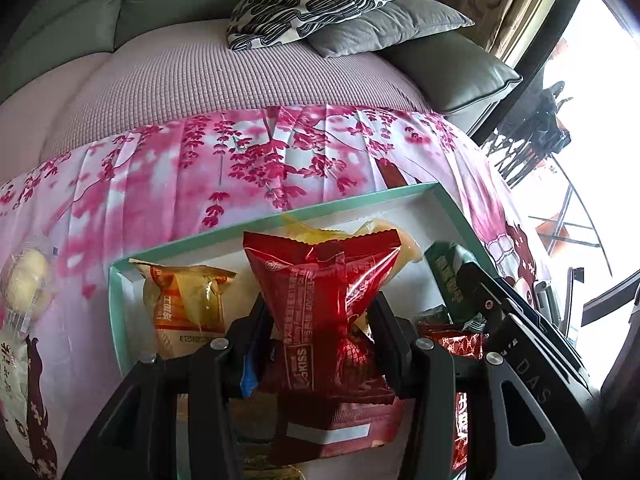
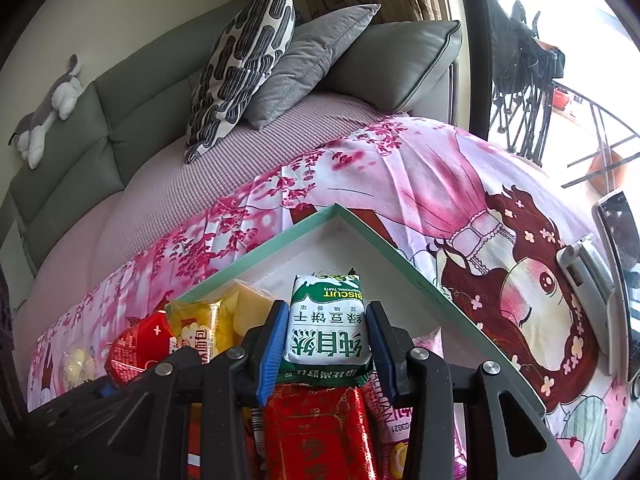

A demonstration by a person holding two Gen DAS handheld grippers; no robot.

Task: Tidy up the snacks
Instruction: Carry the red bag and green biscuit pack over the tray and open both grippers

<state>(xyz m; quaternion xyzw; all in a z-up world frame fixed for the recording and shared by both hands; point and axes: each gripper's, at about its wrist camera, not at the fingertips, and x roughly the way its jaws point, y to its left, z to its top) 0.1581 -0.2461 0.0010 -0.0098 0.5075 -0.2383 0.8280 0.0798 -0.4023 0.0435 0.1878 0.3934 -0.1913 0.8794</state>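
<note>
My left gripper [image 1: 320,316] is shut on a red snack packet [image 1: 320,276], pinched at its waist and held upright over a mint-green box [image 1: 256,222]. Inside the box lie an orange-yellow packet [image 1: 188,300] and several others. My right gripper [image 2: 326,332] is shut on a green-and-white biscuit packet [image 2: 326,320] above the box's far right corner [image 2: 384,240]. Under it lie a red patterned packet [image 2: 316,432] and a pink one [image 2: 396,420]. The red packet [image 2: 136,344] also shows at the lower left of the right wrist view.
The box rests on a pink flowered cloth [image 1: 200,168] spread over a sofa. A loose clear packet of pale snacks [image 1: 24,284] lies on the cloth left of the box. Pillows [image 2: 240,68] stand at the back. A phone on a stand [image 2: 616,264] is at the right.
</note>
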